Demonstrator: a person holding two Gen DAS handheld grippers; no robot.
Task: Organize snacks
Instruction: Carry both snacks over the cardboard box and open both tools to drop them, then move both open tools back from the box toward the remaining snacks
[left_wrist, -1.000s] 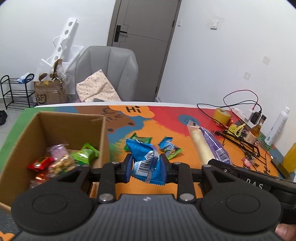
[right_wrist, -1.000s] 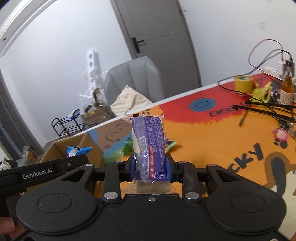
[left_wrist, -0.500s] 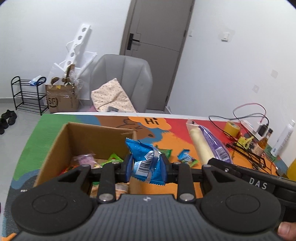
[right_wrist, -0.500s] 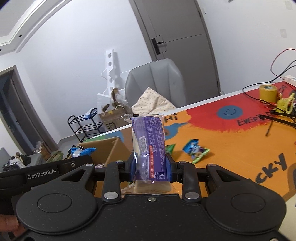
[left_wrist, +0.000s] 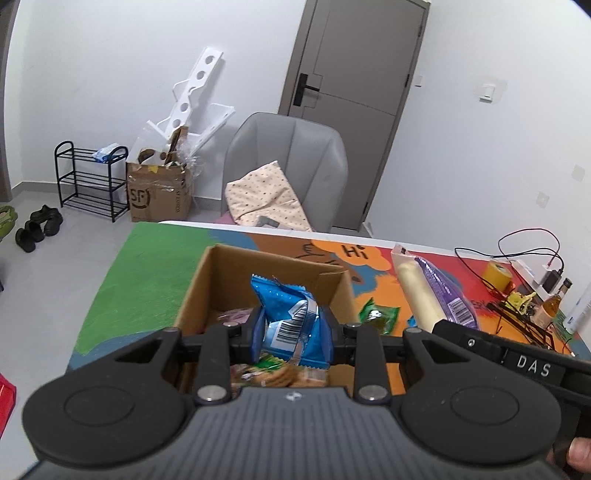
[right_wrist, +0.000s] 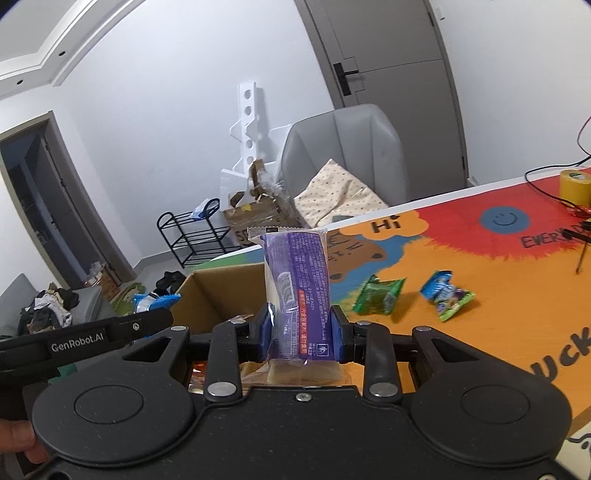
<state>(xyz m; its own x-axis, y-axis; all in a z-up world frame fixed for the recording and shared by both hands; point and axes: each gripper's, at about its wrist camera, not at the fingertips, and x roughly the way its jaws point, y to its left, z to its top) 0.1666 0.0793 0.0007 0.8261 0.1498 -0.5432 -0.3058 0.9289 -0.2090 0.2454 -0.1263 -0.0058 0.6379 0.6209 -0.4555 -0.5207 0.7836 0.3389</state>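
Already clamped between the left gripper's fingers is a crumpled blue snack packet with a barcode, held above the open cardboard box, where biscuits and other wrapped snacks lie. Likewise the right gripper is clenched on a long purple-labelled bread pack standing upright, just right of the box, with a green packet and a blue-green packet loose on the colourful mat. Readable writing includes "Hi" on the mat, "GenRobot.AI" and "DAS" on the gripper bodies.
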